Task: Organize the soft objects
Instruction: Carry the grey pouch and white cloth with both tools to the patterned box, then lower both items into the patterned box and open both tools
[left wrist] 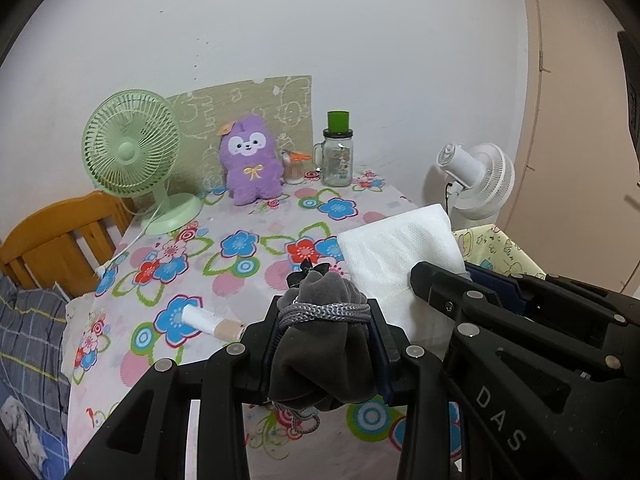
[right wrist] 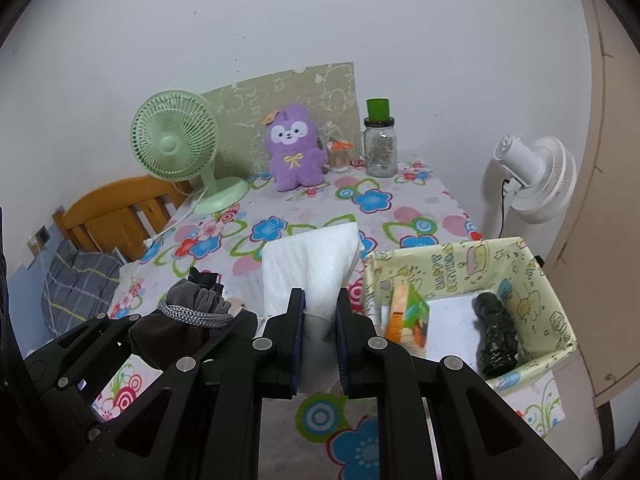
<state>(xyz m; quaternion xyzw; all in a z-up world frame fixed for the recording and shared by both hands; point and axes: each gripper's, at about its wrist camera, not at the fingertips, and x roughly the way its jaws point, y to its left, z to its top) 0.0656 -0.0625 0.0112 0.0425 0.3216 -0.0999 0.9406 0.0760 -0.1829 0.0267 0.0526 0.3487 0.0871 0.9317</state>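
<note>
Clamped in the left gripper (left wrist: 326, 344), close to the lens: grey velvet drawstring pouch (left wrist: 324, 344), pinched across its body just under the knotted cord (left wrist: 324, 312), jaws partly closed and pressing the cloth from both sides. Carried clear of the flowered worktop (left wrist: 240, 216), neck and bow pointing up and away toward the wall, long axis roughly in line with the fingers. Judged light, limp and a little slick; likely to sag or slide if taken by the loose bottom, so best gripped near the cinched neck where the cloth bunches firm.

Held to its right, in the right gripper (right wrist: 320, 320): folded white tissue (right wrist: 312, 264), jaws all but shut on its lower end, free end standing up and forward. Also lifted off the worktop, just beside the pouch. Judged nearly weightless, floppy and easy to tear or crease; better pinched across several layers than by one edge.

Waiting farther right, at the worktop's edge: open cartoon-print fabric bin (right wrist: 556, 296), already holding a colourful packet (right wrist: 408, 316) and a black wrapped roll (right wrist: 496, 332), apparently the destination for both.
</note>
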